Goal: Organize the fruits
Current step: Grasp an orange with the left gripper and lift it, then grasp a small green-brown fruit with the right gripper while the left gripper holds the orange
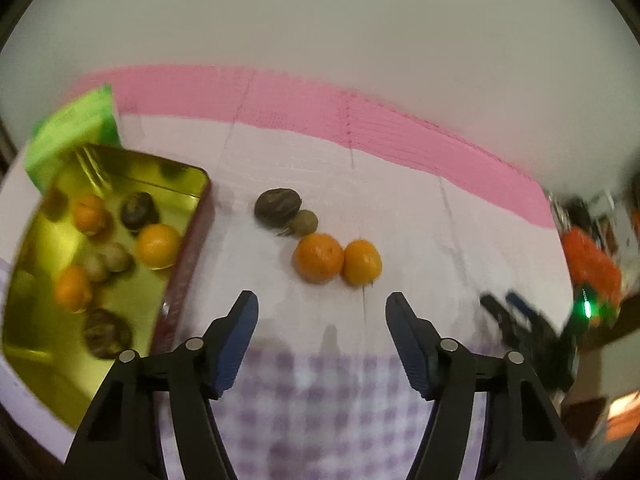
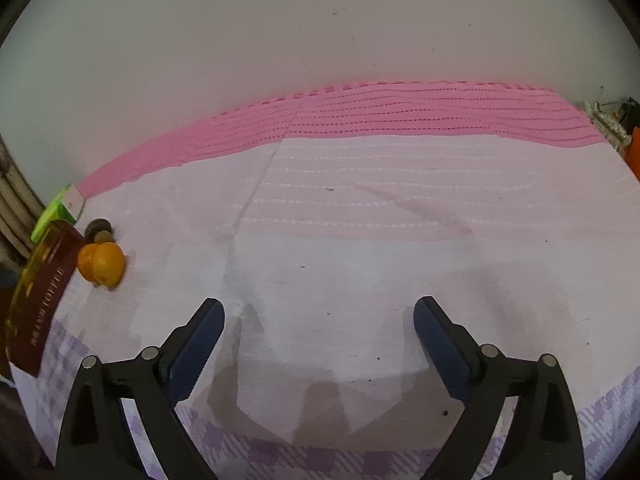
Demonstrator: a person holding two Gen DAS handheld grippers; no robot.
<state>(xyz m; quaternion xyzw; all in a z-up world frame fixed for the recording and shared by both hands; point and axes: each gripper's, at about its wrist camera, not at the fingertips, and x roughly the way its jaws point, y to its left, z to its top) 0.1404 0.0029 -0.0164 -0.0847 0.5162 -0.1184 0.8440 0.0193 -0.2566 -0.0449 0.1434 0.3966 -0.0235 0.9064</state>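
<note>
left wrist view: black two-finger left tongs with blue pads (image 1: 322, 304) nearest the lens, jaws parted and empty, poised over the purple checked edge of the pale cloth (image 1: 320, 400). just ahead of the tips, a row of four loose fruits on the cloth: two round orange citrus fruits, (image 1: 319, 257) and (image 1: 362, 261), touching each other, then a small greenish-brown fruit (image 1: 304, 223) and a larger dark brown fruit (image 1: 277, 206) behind. to the left, an open gold metal tin with a dark red side (image 1: 188, 264), already holding several orange and brown fruits. green box (image 1: 72, 128) behind the tin.

right wrist view: black right tongs with blue pads (image 2: 319, 320) nearest, spread wide, nothing between, over bare pale cloth with a pink band (image 2: 400, 116). same loose fruits far off at the left edge beside the tin's red side (image 2: 44, 304), well apart from these tongs.

step in hand, by the look of it: reaching for the next fruit to move into the tin. next move probably calls for lowering the left tongs around the nearest citrus, closing gently, without nudging its neighbour.
</note>
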